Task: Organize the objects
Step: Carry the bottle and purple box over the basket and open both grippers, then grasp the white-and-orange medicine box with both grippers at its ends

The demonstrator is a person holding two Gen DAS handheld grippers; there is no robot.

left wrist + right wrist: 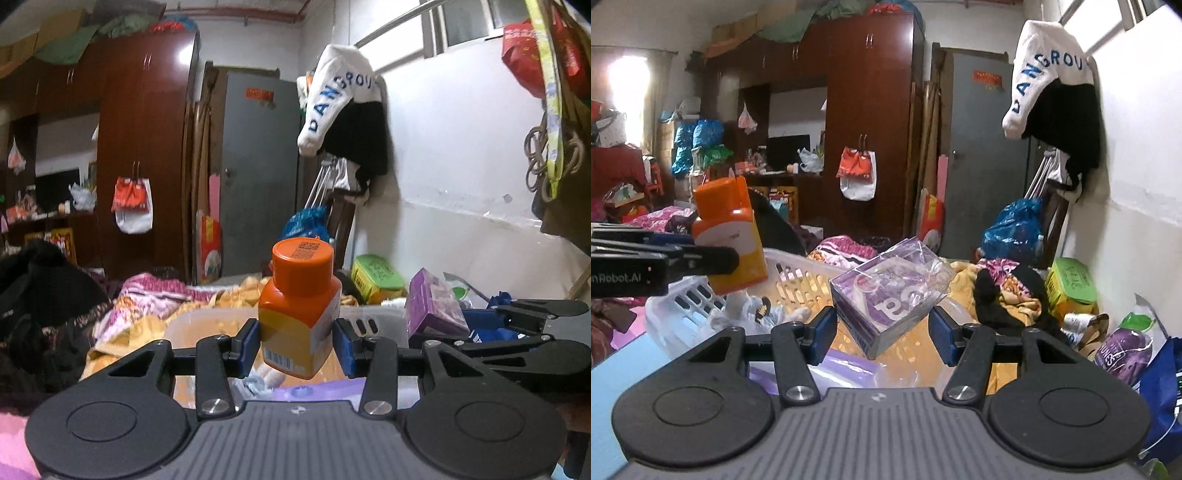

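My left gripper [298, 341] is shut on an orange bottle [299, 310] with an orange cap and holds it upright above a white slotted basket [207, 321]. The bottle also shows in the right wrist view [733, 236], with the left gripper [665, 262] at the far left. My right gripper [882, 334] is shut on a purple box [886, 295] wrapped in clear plastic, tilted above the same basket [798, 280]. The box shows in the left wrist view [434, 306] with the right gripper [532, 332] behind it.
The basket holds small items [764, 310] and sits on a bed with colourful bedding [846, 247]. A green-lidded box [1071, 284], a purple prunes bag [1126, 347] and a blue bag [1160, 402] lie at the right by the white wall. A brown wardrobe [864, 110] stands behind.
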